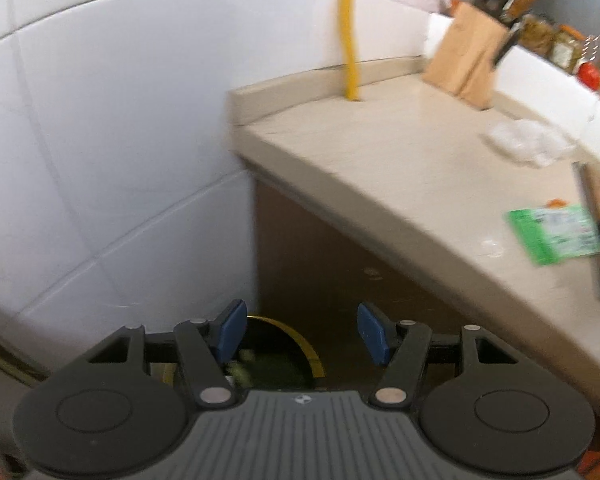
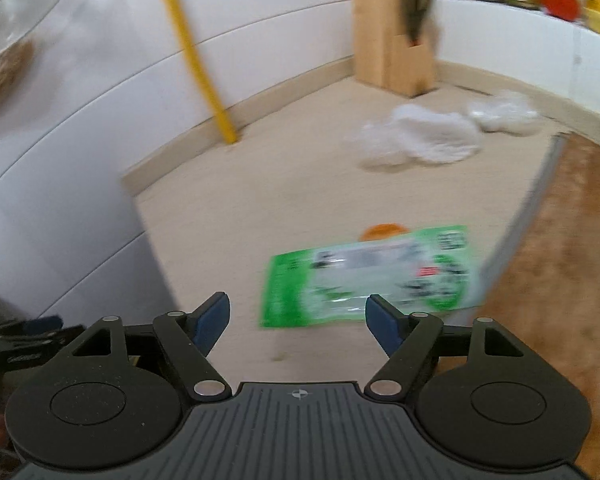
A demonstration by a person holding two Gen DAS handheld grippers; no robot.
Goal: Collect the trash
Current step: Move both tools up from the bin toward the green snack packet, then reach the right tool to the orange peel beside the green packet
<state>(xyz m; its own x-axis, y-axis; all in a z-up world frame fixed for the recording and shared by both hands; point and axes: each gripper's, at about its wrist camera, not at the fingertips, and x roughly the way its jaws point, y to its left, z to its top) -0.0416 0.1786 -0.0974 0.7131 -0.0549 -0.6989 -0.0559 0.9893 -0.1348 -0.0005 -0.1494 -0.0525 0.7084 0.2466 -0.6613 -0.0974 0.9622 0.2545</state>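
Observation:
A flat green and white wrapper (image 2: 370, 276) lies on the beige counter (image 2: 284, 184), just ahead of my right gripper (image 2: 298, 322), which is open and empty above the counter's near edge. An orange scrap (image 2: 382, 231) peeks out behind the wrapper. Crumpled white paper (image 2: 420, 138) and clear crumpled plastic (image 2: 504, 114) lie farther back. My left gripper (image 1: 302, 334) is open and empty, off the counter's end, above a dark bin with a yellow rim (image 1: 284, 356) that holds greenish scraps. The left wrist view also shows the wrapper (image 1: 556, 234) and the plastic (image 1: 528, 142).
A wooden knife block (image 2: 392, 36) stands at the back of the counter beside a yellow pole (image 2: 196, 60). A wooden cutting board (image 2: 568, 248) lies right of the wrapper. Jars and a red tomato (image 2: 560, 0) sit on the ledge. White tiled wall (image 1: 100, 140) fills the left.

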